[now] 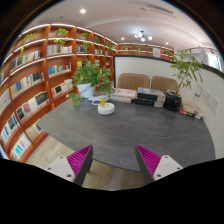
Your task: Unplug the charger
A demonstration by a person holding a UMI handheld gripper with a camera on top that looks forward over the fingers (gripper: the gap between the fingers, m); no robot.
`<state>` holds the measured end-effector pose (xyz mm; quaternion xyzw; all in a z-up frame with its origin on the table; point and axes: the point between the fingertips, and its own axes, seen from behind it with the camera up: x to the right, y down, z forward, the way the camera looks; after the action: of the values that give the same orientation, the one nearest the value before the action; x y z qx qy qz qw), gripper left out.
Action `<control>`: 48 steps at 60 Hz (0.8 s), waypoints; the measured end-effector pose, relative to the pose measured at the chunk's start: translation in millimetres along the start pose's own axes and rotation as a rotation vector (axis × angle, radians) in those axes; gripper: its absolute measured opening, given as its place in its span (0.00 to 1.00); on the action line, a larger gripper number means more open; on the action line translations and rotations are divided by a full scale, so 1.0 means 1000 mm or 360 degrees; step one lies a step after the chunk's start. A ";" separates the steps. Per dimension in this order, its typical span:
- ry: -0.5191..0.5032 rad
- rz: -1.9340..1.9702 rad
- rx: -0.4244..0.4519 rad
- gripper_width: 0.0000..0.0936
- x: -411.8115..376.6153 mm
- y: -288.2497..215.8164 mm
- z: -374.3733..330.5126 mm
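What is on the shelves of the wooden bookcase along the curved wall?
The bookcase holds rows of books on most shelves, with green plants along its top. A potted plant covers its far end. No charger shows there. The gripper hangs open, far from it.

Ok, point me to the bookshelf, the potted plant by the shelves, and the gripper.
bookshelf (38, 75), gripper view, on a middle shelf of books
potted plant (92, 76), gripper view, on its leaves
gripper (114, 160), gripper view, open, in the gap between its fingertips
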<state>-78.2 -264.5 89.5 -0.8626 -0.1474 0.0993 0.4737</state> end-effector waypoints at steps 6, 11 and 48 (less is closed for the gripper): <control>-0.0039 -0.0006 -0.0047 0.91 -0.035 0.009 0.048; -0.0032 0.0021 -0.0086 0.91 -0.057 0.006 0.091; 0.0406 0.0166 0.0014 0.32 -0.053 -0.139 0.352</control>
<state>-259.4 64.4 21.5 -0.8727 -0.0406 0.0140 0.4864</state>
